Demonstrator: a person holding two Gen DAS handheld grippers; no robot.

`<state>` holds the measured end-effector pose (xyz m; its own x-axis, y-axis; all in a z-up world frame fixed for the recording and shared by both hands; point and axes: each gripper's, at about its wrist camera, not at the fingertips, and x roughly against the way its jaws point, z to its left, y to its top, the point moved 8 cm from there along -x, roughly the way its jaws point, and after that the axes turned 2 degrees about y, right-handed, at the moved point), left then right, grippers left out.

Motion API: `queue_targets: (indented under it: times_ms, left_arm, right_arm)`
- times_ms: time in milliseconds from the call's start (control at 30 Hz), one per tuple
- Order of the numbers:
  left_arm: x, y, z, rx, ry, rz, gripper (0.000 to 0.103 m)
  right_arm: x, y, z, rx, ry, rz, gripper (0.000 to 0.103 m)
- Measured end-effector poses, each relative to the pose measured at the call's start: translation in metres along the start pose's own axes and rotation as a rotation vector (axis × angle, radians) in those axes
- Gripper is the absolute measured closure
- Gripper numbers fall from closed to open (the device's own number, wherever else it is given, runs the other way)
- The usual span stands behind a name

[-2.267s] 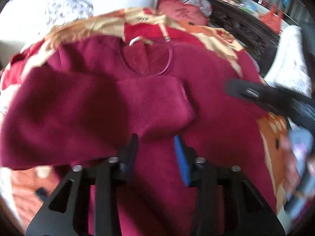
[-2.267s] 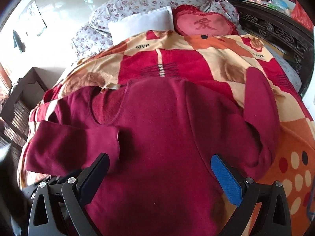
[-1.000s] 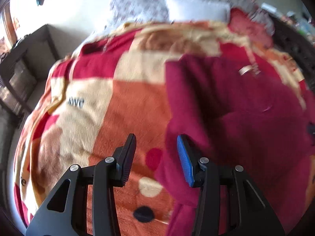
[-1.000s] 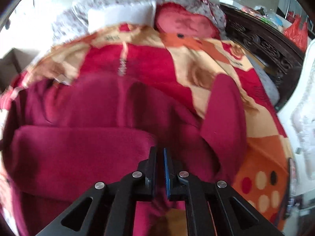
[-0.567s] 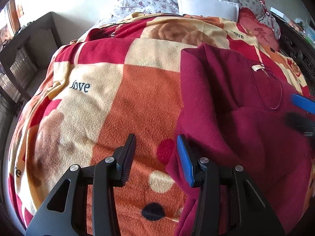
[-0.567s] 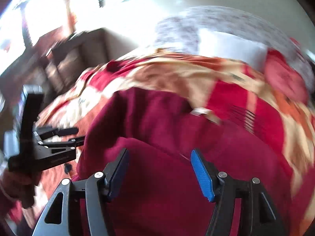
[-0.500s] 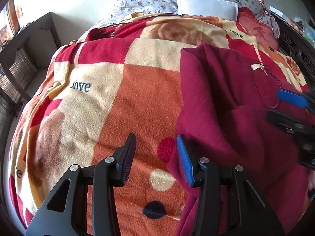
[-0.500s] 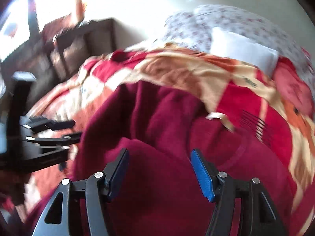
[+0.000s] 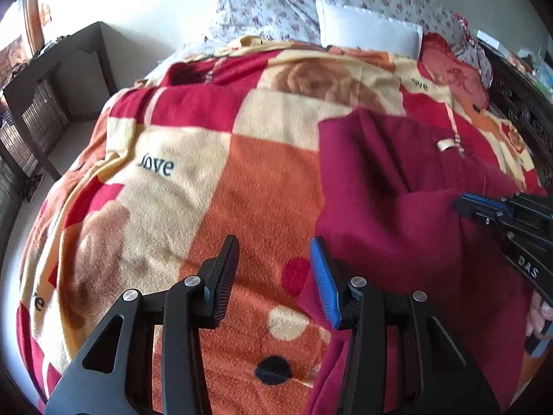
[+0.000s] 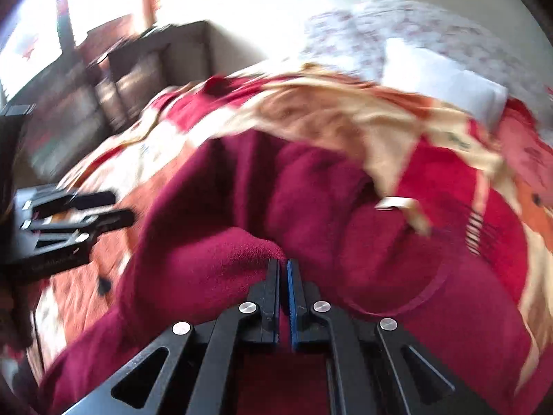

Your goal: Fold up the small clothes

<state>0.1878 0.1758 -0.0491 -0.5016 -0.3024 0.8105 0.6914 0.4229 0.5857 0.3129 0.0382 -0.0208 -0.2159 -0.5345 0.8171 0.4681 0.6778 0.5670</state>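
Left wrist view looks steeply down, close over the checked blanket (image 9: 193,180), facing the pillows (image 9: 366,31), with the maroon top (image 9: 397,207) at its right. Right wrist view sits lower, close over the same top (image 10: 242,263), blurred. Both share the top, blanket, pillows; each sees the other gripper at its frame edge.

Black tool (image 9: 273,276), blue pad, seemingly
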Motion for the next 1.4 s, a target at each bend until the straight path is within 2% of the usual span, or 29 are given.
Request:
queue_targets:
  times_ms: [100,167,200,233,333,400,500,533,600,667,733,767,800,867,900,967,1033,1067,1100,1200,1300,1333,1400]
  left_arm:
    - [-0.001,0.001,-0.011,-0.014,-0.003,0.002,0.06]
    - [-0.002,-0.001,-0.022,-0.022,-0.02,0.015,0.06]
    - [0.0,-0.002,-0.028,-0.029,-0.03,0.013,0.06]
    - [0.001,-0.001,-0.032,-0.037,-0.035,0.007,0.06]
    - [0.003,-0.002,-0.045,-0.064,-0.047,-0.009,0.06]
    - [-0.002,-0.005,-0.054,-0.086,-0.049,-0.001,0.06]
    - [-0.021,-0.015,-0.065,-0.127,-0.018,0.035,0.06]
    - [-0.027,-0.018,-0.067,-0.137,-0.009,0.055,0.06]
    - [-0.034,-0.023,-0.07,-0.158,0.015,0.075,0.06]
    - [-0.03,-0.021,-0.071,-0.166,0.021,0.068,0.06]
    - [-0.024,-0.018,-0.069,-0.149,0.006,0.073,0.06]
    - [-0.021,-0.016,-0.067,-0.136,-0.002,0.071,0.06]
    - [-0.017,-0.014,-0.066,-0.126,-0.004,0.064,0.06]
    - [-0.011,-0.012,-0.065,-0.12,-0.001,0.053,0.06]
    - [-0.009,-0.012,-0.066,-0.117,-0.005,0.049,0.06]
    - [-0.005,-0.013,-0.07,-0.117,-0.012,0.048,0.06]
    - [-0.004,-0.015,-0.077,-0.135,-0.011,0.052,0.06]
    - [-0.003,-0.016,-0.079,-0.146,-0.01,0.053,0.06]
    - [-0.001,-0.016,-0.082,-0.156,-0.009,0.049,0.06]
    - [0.002,-0.016,-0.085,-0.166,-0.007,0.038,0.06]
    - [-0.001,-0.015,-0.091,-0.16,-0.018,0.049,0.06]
    - [-0.001,-0.015,-0.093,-0.16,-0.019,0.049,0.06]
    - [0.0,-0.015,-0.099,-0.161,-0.021,0.044,0.06]
  right_arm:
    - [-0.009,-0.006,-0.01,-0.08,-0.03,-0.013,0.1]
    - [-0.016,-0.013,-0.009,-0.108,-0.024,0.038,0.092]
    - [-0.013,-0.017,-0.009,-0.123,-0.037,0.057,0.085]
    - [-0.004,-0.019,-0.008,-0.143,-0.043,0.039,0.082]
    - [0.027,-0.035,-0.012,-0.194,-0.059,-0.013,0.081]
    - [0.039,-0.048,-0.019,-0.218,-0.095,-0.016,0.08]
    - [0.04,-0.082,-0.044,-0.299,-0.164,0.047,0.08]
    - [0.032,-0.096,-0.055,-0.341,-0.16,0.089,0.08]
    - [0.036,-0.1,-0.061,-0.374,-0.107,0.065,0.08]
    - [0.056,-0.097,-0.069,-0.391,-0.112,0.036,0.08]
    - [0.094,-0.092,-0.091,-0.4,-0.185,-0.067,0.078]
    - [0.107,-0.094,-0.104,-0.404,-0.244,-0.083,0.074]
    - [0.117,-0.101,-0.121,-0.408,-0.328,-0.066,0.062]
    - [0.125,-0.119,-0.151,-0.431,-0.458,0.007,0.058]
    - [0.125,-0.132,-0.169,-0.472,-0.49,0.051,0.058]
    - [0.119,-0.157,-0.195,-0.589,-0.447,0.104,0.058]
    - [0.117,-0.172,-0.214,-0.683,-0.382,0.098,0.059]
    - [0.124,-0.178,-0.224,-0.717,-0.398,0.075,0.059]
    - [0.138,-0.182,-0.238,-0.744,-0.459,0.038,0.061]
    - [0.207,-0.22,-0.277,-0.898,-0.738,-0.058,0.059]
    - [0.234,-0.248,-0.287,-0.986,-0.727,-0.07,0.059]
    - [0.239,-0.251,-0.284,-0.988,-0.691,-0.084,0.059]
    - [0.239,-0.233,-0.265,-0.922,-0.562,-0.141,0.059]
